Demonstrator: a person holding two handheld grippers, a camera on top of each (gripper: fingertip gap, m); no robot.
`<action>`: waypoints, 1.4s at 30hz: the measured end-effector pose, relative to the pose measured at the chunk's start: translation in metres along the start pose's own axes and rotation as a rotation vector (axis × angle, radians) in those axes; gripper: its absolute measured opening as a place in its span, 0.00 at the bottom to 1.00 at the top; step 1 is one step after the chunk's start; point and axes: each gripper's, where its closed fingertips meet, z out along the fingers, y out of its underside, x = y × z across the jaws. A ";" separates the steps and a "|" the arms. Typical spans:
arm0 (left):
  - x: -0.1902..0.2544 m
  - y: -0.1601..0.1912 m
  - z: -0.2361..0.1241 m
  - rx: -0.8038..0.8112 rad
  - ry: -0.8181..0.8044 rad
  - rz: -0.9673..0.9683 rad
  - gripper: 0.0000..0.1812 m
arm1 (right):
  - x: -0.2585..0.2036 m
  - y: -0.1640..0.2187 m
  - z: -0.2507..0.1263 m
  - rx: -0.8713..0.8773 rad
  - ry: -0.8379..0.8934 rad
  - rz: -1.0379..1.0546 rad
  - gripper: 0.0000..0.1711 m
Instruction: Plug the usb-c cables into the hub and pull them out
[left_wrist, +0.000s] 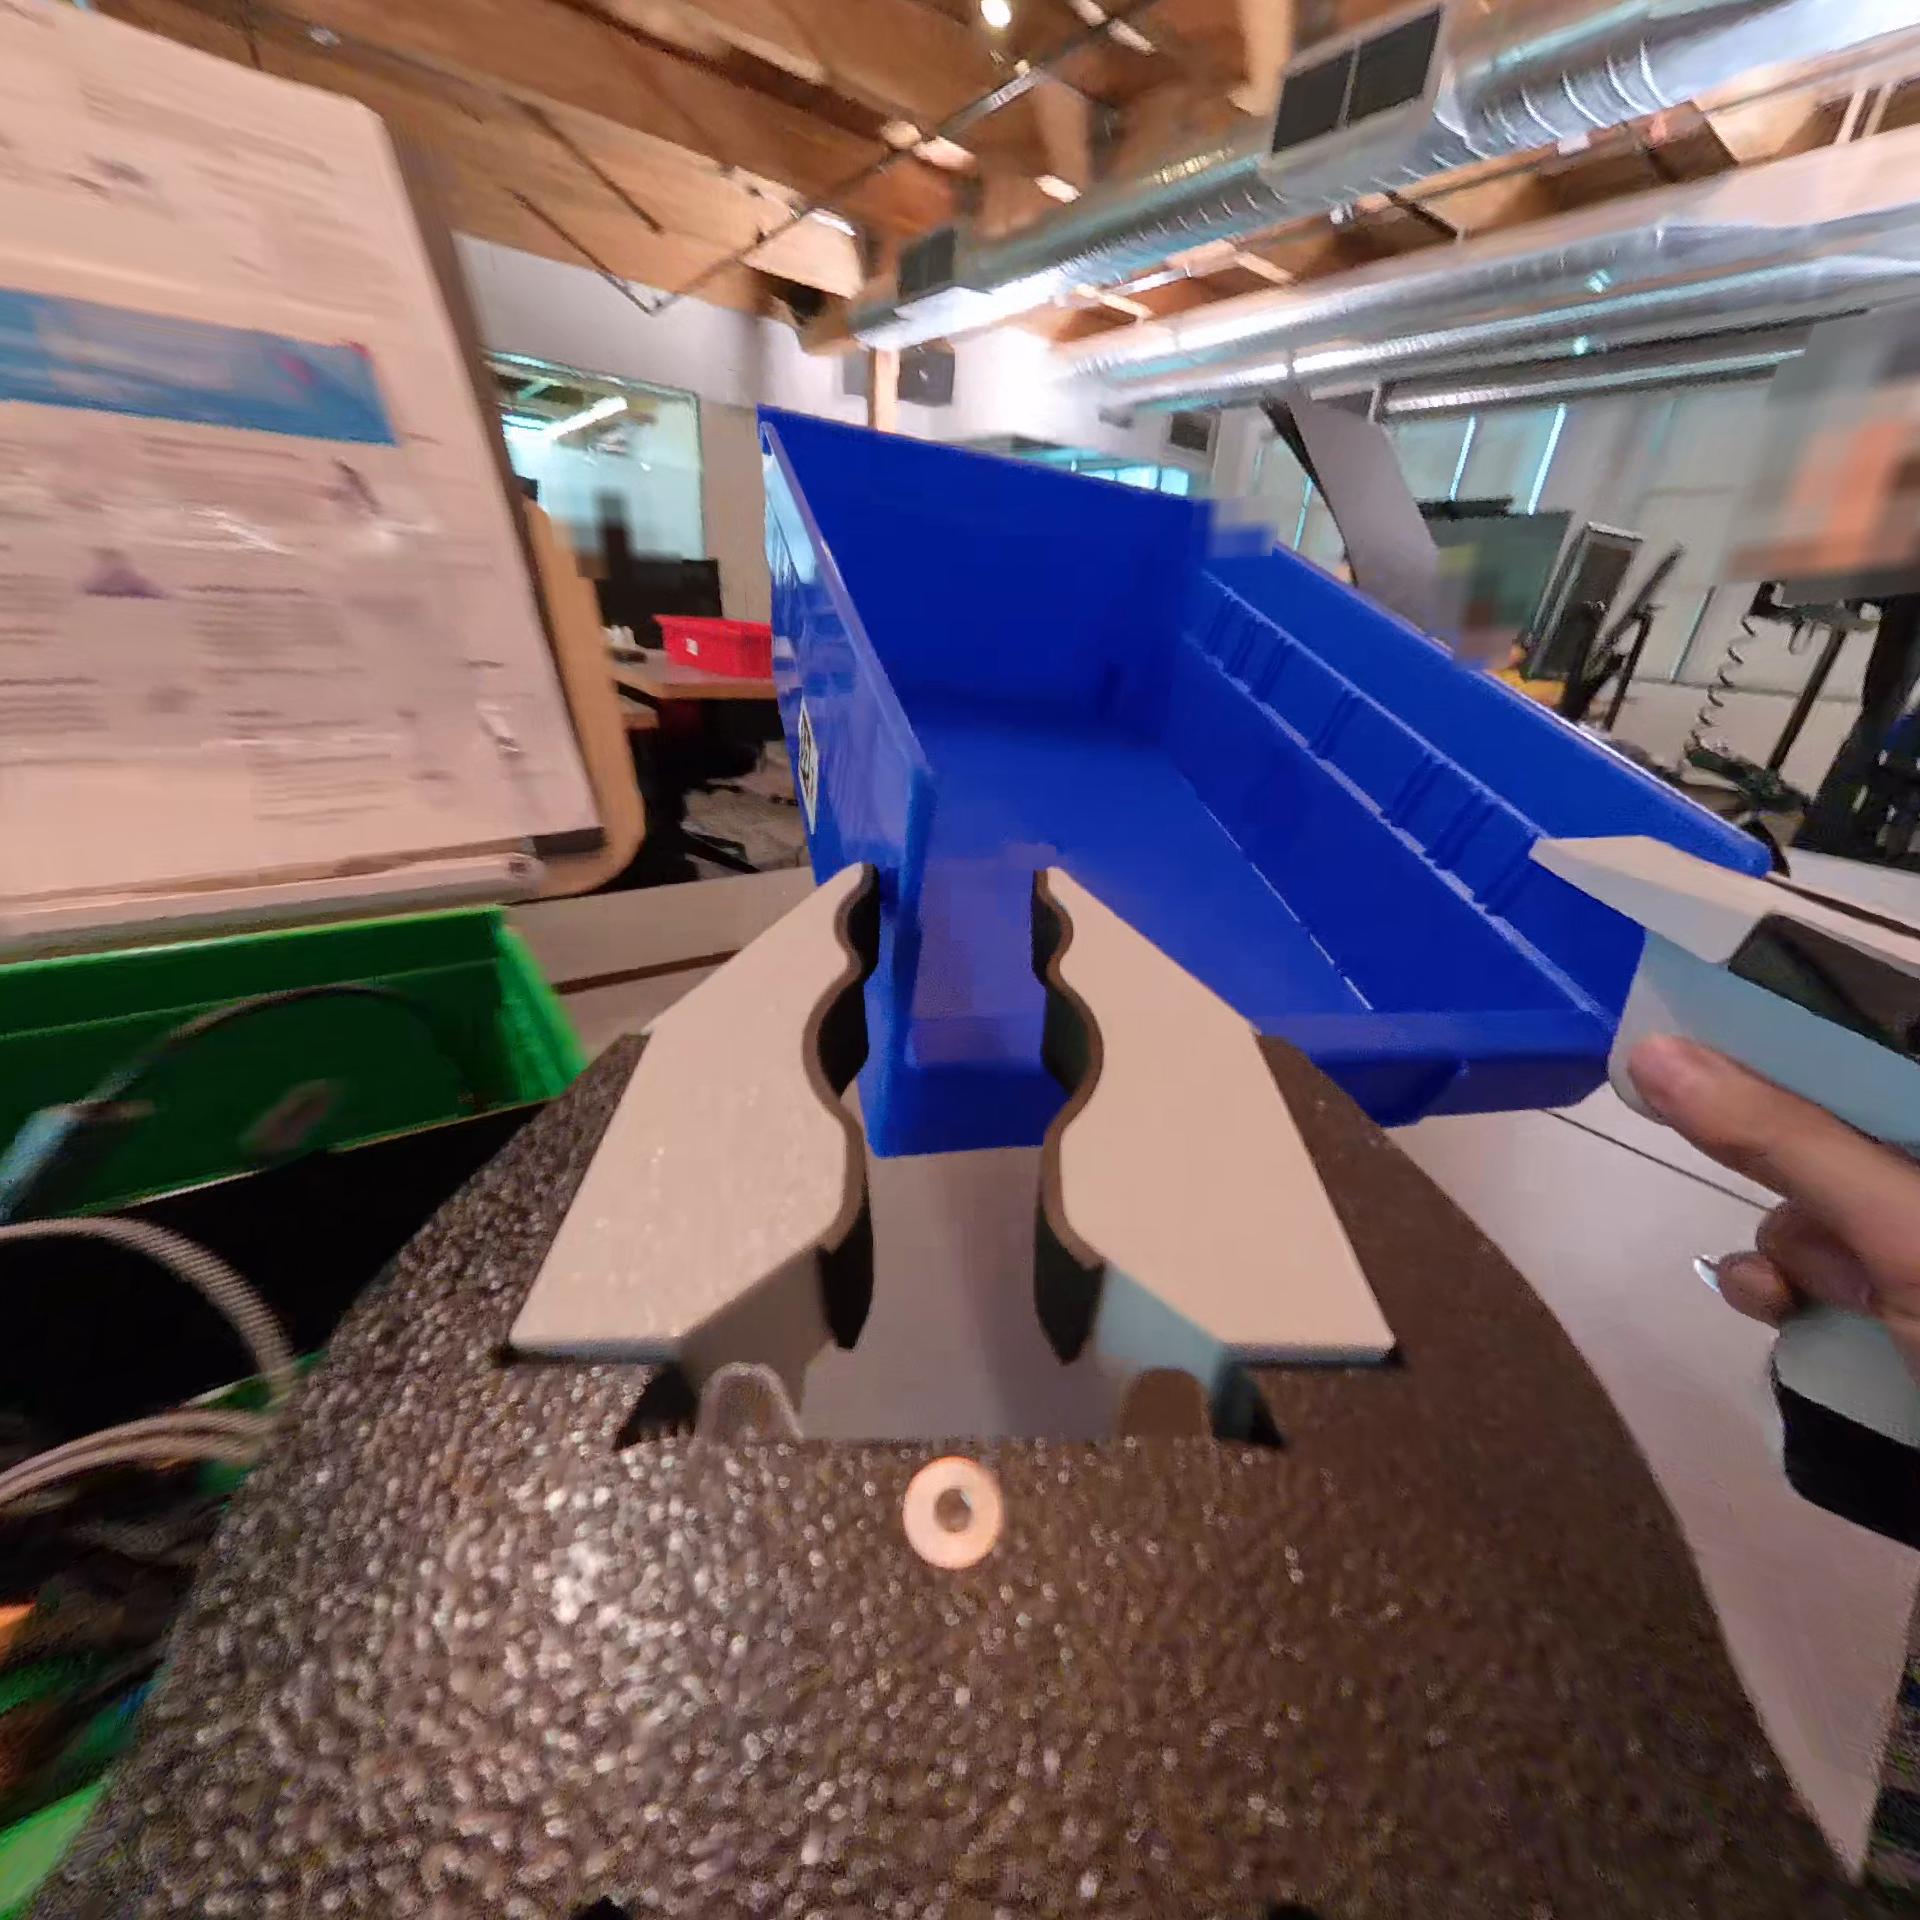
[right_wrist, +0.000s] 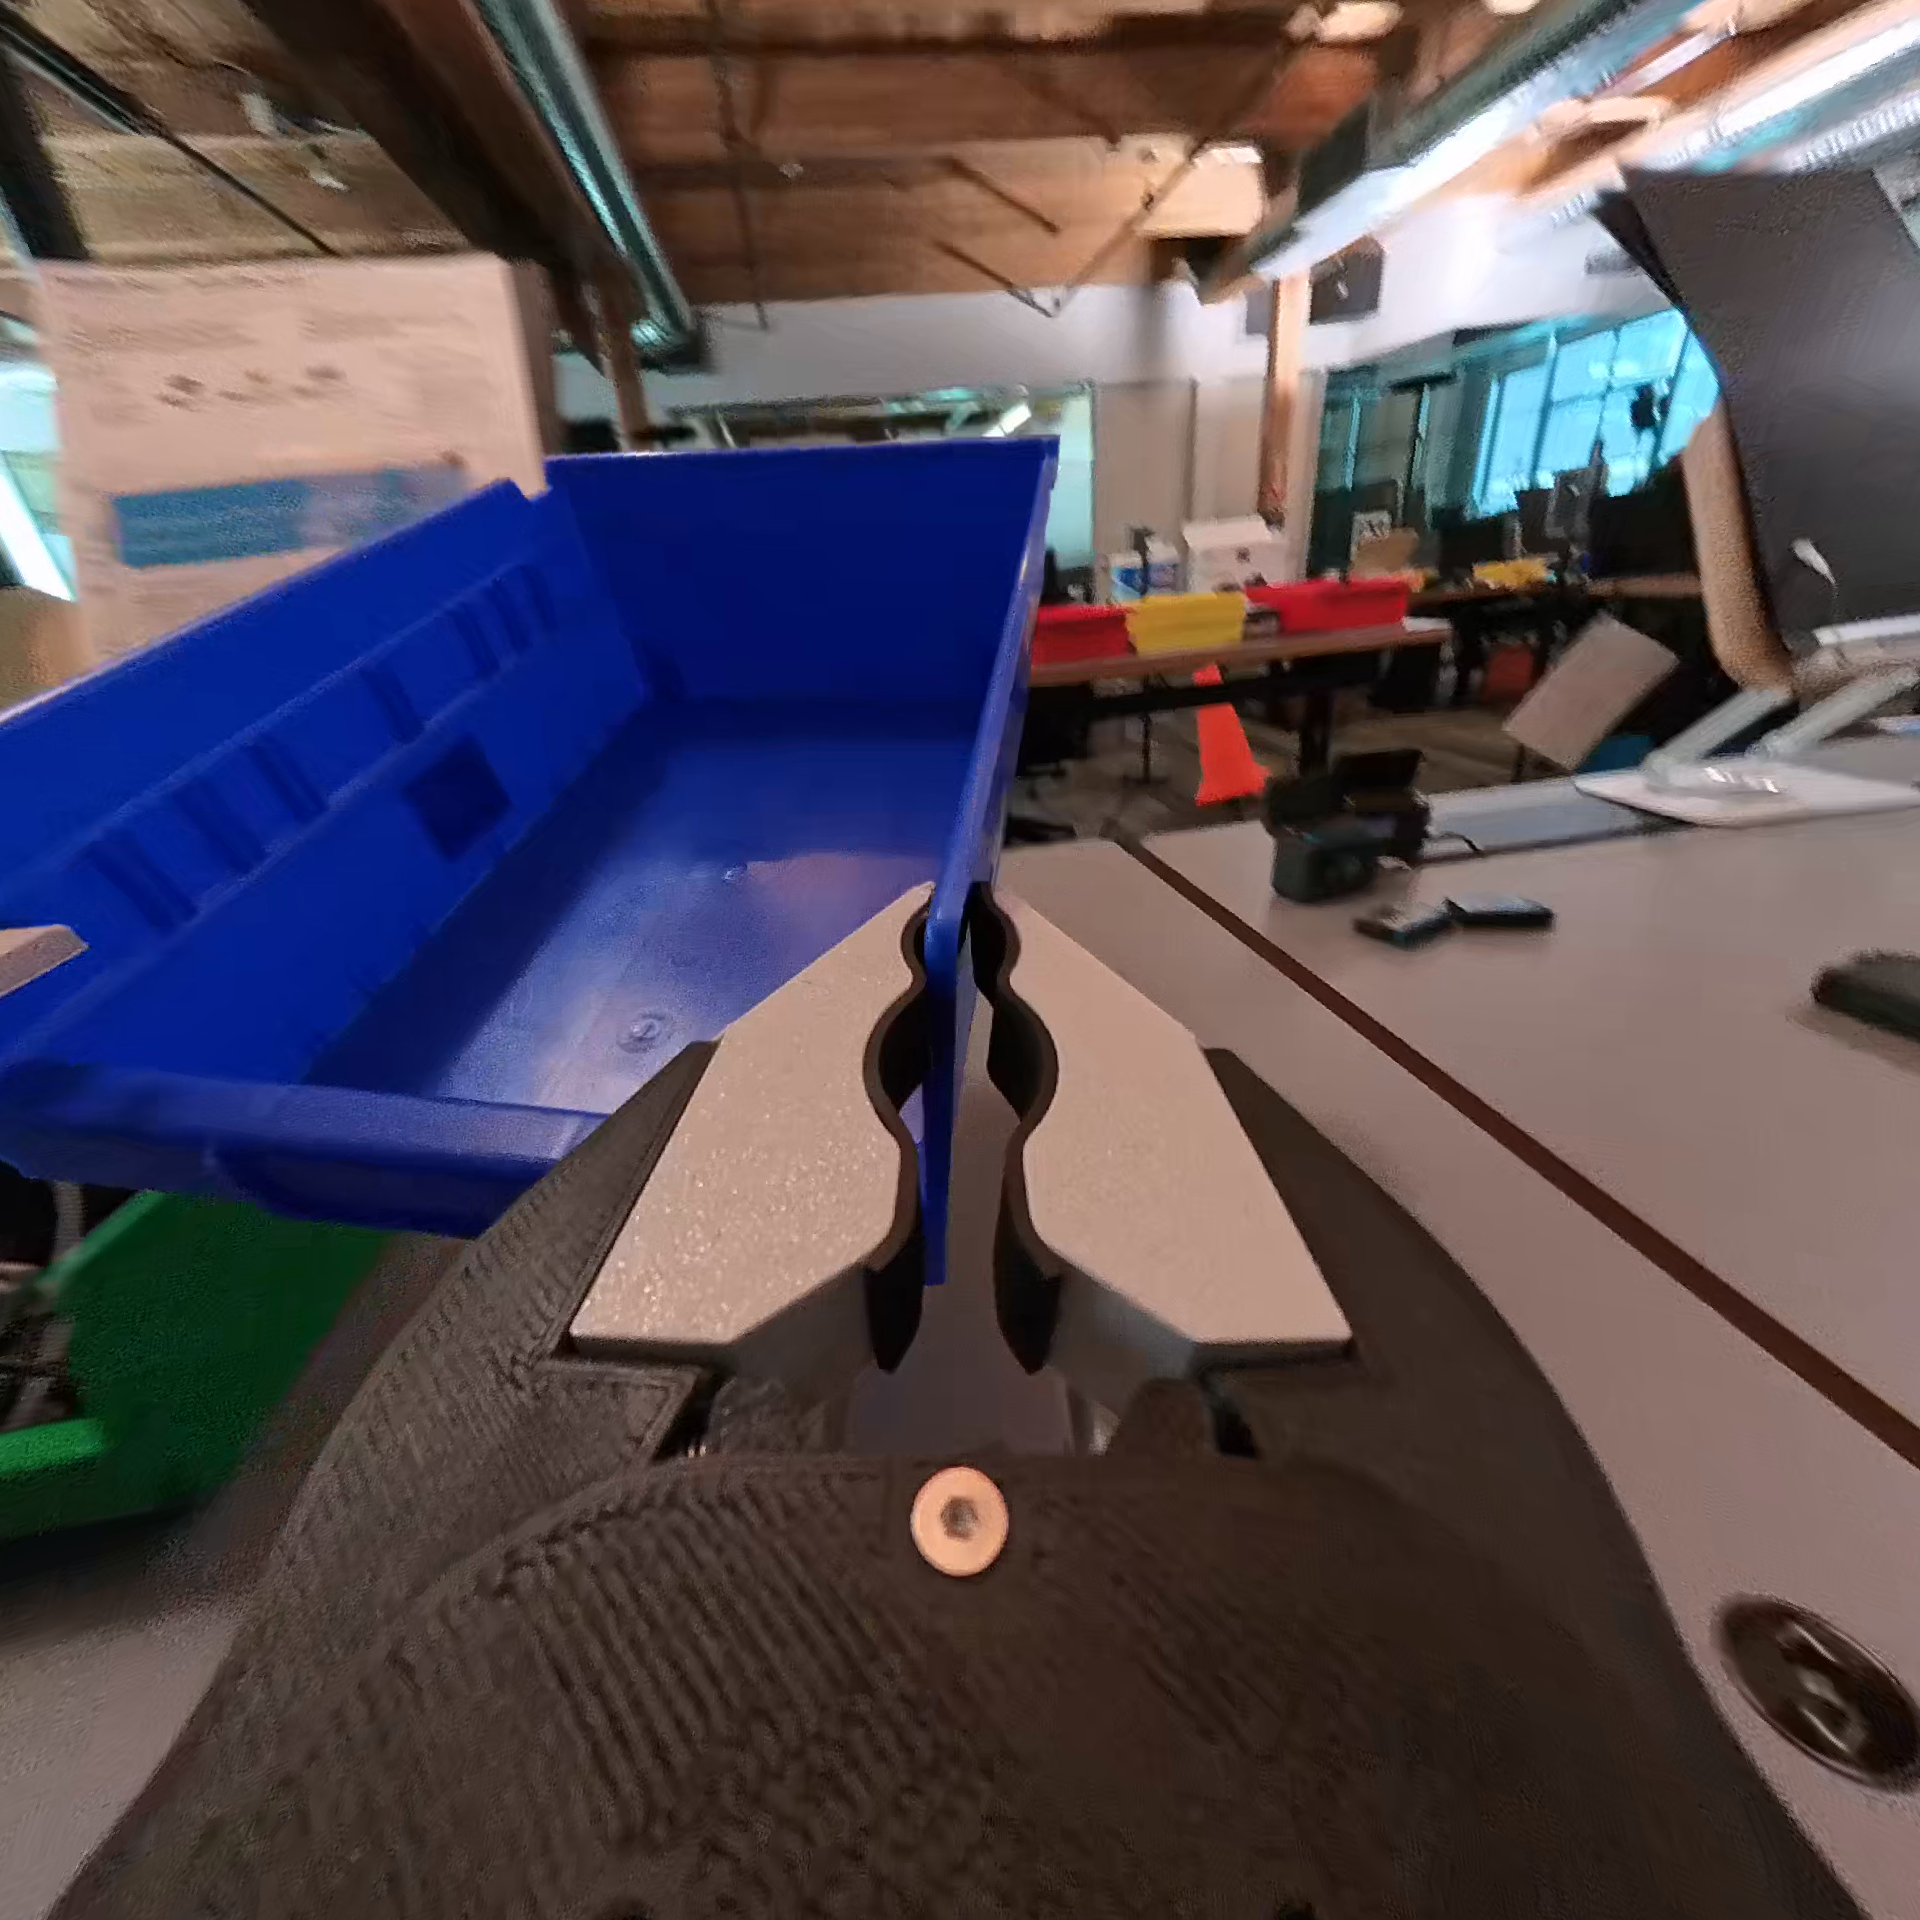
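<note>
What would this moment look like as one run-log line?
left gripper: shut on blue bin wall | right gripper: shut on opposite wall | bin: empty, lifted, tilted

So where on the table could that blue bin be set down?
Free: the grey table between the right gripper and the black devices. Crowded: the left, where a green bin sits below the blue bin.

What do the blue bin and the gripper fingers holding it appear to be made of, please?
The blue bin looks like moulded plastic: glossy sheen, thin walls, ribbed sides. The right gripper has fingers with a matte, speckled grey surface, likely printed plastic or coated metal, lined with dark, probably rubbery pads. The left gripper looks alike.
</note>
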 end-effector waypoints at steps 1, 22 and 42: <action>0.011 0.010 0.014 -0.019 0.008 0.012 0.15 | 0.017 0.011 0.005 -0.029 0.021 0.009 0.02; -0.108 0.010 -0.026 -0.214 -0.148 0.317 0.26 | 0.123 0.123 0.109 -0.366 0.126 -0.093 0.02; -0.322 0.094 -0.139 -0.537 -0.420 0.035 0.03 | -0.146 0.056 0.062 -0.180 -0.518 0.021 0.39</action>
